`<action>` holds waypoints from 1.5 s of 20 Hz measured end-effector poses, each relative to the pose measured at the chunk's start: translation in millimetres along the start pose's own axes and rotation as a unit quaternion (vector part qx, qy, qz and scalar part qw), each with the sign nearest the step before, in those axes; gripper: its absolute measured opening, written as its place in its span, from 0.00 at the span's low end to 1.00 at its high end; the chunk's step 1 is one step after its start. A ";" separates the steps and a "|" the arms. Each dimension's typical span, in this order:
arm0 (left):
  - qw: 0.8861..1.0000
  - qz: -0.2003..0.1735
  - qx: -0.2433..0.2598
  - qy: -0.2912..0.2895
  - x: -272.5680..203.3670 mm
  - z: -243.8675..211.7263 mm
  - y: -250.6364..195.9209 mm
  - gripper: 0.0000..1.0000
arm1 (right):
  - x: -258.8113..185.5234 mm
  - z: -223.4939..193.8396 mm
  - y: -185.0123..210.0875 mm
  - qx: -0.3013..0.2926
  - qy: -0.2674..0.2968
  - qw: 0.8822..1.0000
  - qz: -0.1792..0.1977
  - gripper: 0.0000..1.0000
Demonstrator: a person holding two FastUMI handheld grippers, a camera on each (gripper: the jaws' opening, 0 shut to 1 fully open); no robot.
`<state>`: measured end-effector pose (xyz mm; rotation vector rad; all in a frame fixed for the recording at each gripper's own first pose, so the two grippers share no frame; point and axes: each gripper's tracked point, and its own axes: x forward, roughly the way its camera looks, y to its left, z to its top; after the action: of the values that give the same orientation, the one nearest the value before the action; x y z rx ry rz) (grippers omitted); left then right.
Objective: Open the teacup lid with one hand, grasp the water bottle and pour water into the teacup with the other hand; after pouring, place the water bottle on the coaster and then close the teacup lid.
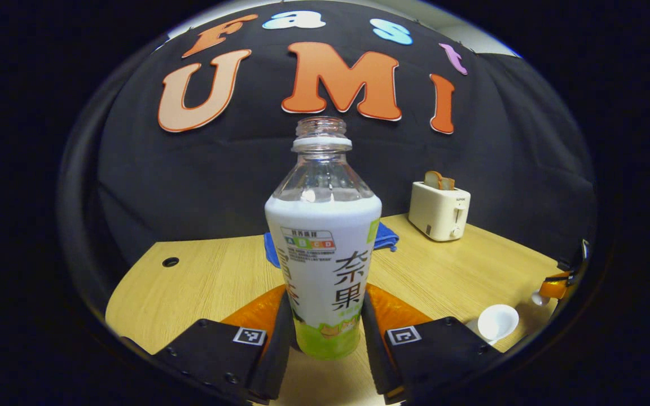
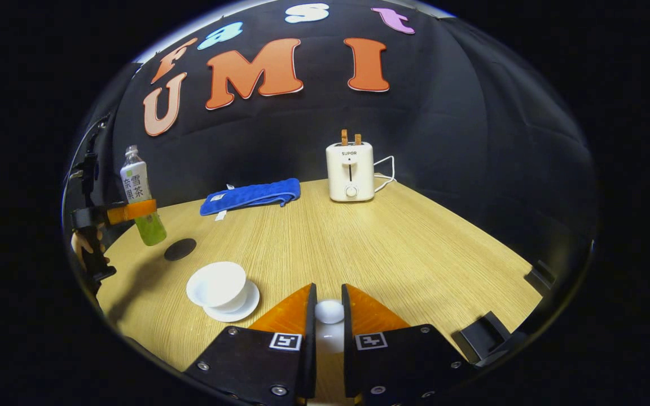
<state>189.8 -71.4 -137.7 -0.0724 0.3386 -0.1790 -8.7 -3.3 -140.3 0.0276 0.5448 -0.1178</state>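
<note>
My left gripper (image 1: 325, 318) is shut on the lower body of an uncapped water bottle (image 1: 323, 248) with a white and green label, which it holds upright. In the right gripper view that bottle (image 2: 137, 189) hangs above the table at the far left, with the left gripper (image 2: 130, 211) around it and a dark round coaster (image 2: 180, 248) just beside and below. The white teacup (image 2: 218, 285) stands open on its saucer (image 2: 246, 304), left of my right gripper (image 2: 328, 322). That gripper is shut on the knob of the white lid (image 2: 329, 312). The teacup (image 1: 497, 322) also sits low right in the left gripper view.
A cream toaster (image 2: 350, 172) with bread slices stands at the back of the wooden table (image 2: 387, 254), its cord trailing right. A folded blue cloth (image 2: 251, 195) lies left of it. A small hole (image 1: 170, 261) marks the tabletop at far left.
</note>
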 end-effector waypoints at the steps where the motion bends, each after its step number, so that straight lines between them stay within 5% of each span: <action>1: 1.000 0.003 -0.002 -0.003 2.8 0.1 2.1 0.63 | 0.7 1.6 -1.0 -0.001 -0.001 1.000 -0.002 0.20; 19: 0.999 -0.011 -0.020 0.040 18.9 -28.0 0.1 0.63 | 27.3 -7.4 -9.0 -0.003 0.026 1.000 -0.016 0.20; 27: 0.999 0.001 -0.008 0.039 18.2 -26.7 5.0 0.72 | 24.9 -5.9 -12.9 0.002 0.024 1.000 -0.018 0.20; 30: 0.999 0.010 -0.004 0.032 18.6 -25.5 8.1 0.84 | 23.8 -6.0 -12.6 0.002 0.023 1.000 -0.018 0.20</action>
<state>199.8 -68.0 -168.5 -0.0714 0.4043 -0.1603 6.9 -17.9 -157.7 0.0245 0.5907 -0.1528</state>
